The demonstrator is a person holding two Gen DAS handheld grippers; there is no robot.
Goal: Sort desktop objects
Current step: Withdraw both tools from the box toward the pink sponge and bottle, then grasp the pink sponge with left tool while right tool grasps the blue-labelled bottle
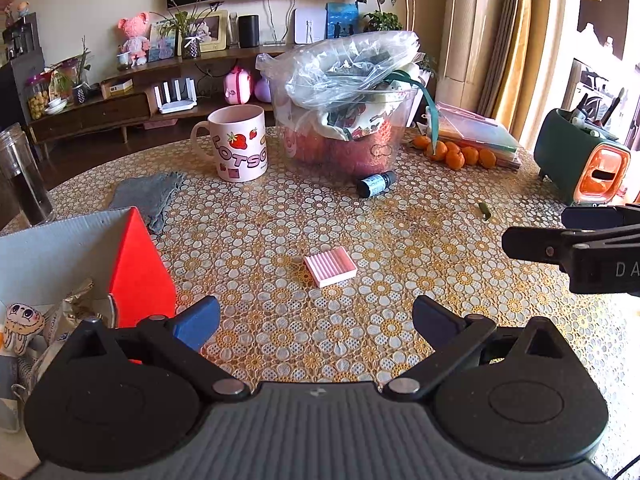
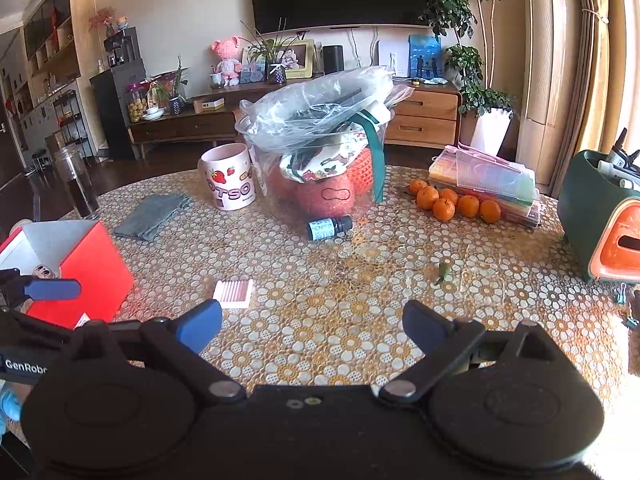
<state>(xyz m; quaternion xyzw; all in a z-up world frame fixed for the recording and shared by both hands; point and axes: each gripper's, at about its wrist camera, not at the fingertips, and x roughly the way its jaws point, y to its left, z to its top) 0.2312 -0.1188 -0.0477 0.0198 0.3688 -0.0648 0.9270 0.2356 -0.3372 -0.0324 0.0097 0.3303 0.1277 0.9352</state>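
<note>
Both the left gripper (image 1: 316, 320) and right gripper (image 2: 312, 324) hover with fingers wide, holding nothing. The pink ridged pad (image 1: 330, 266) lies on the counter (image 1: 400, 340) mid-frame, just ahead (probably next); it calls for lowering, pinching, then carrying to the red box (image 1: 138, 268) at lower left.

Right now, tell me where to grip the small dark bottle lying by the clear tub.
Grip the small dark bottle across its labelled body, from above. It lies on its side, cap toward the right, the clear tub close behind.
</note>
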